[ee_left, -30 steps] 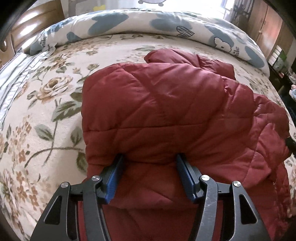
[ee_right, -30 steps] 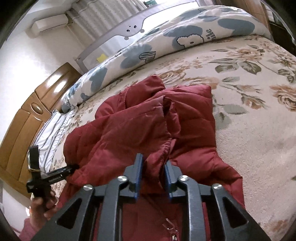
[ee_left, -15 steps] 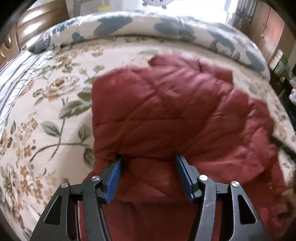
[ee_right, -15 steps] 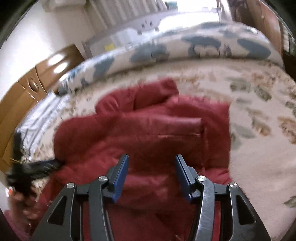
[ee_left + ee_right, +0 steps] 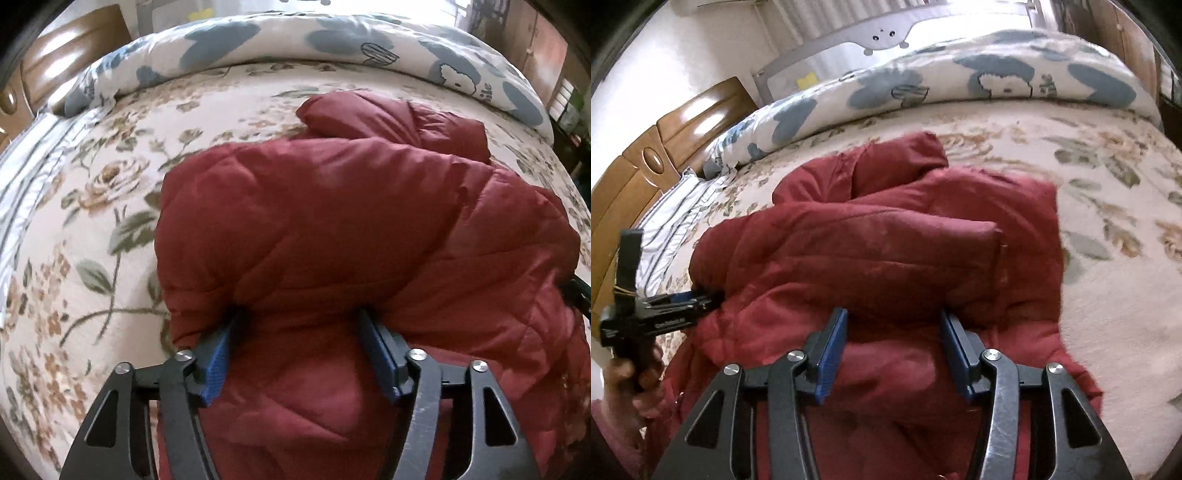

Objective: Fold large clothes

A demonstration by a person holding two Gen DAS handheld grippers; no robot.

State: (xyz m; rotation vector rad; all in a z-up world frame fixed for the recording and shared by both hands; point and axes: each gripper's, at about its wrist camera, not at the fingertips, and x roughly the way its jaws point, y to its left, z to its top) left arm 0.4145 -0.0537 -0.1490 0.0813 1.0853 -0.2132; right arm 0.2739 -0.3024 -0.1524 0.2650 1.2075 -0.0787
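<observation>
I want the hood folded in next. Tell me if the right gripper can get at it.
Probably yes. The hood lies bare on top at the jacket's far end, nothing covering it; the right gripper stands open over the near fold.

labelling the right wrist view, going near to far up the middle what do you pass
right tongs → puffy dark red quilted jacket → cream floral bedspread → rolled white duvet with blue cartoon prints → grey bed rail

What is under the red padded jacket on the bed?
The red padded jacket lies folded on the floral blanket, which shows around it. Its lower layers and whatever lies beneath them are covered.
</observation>
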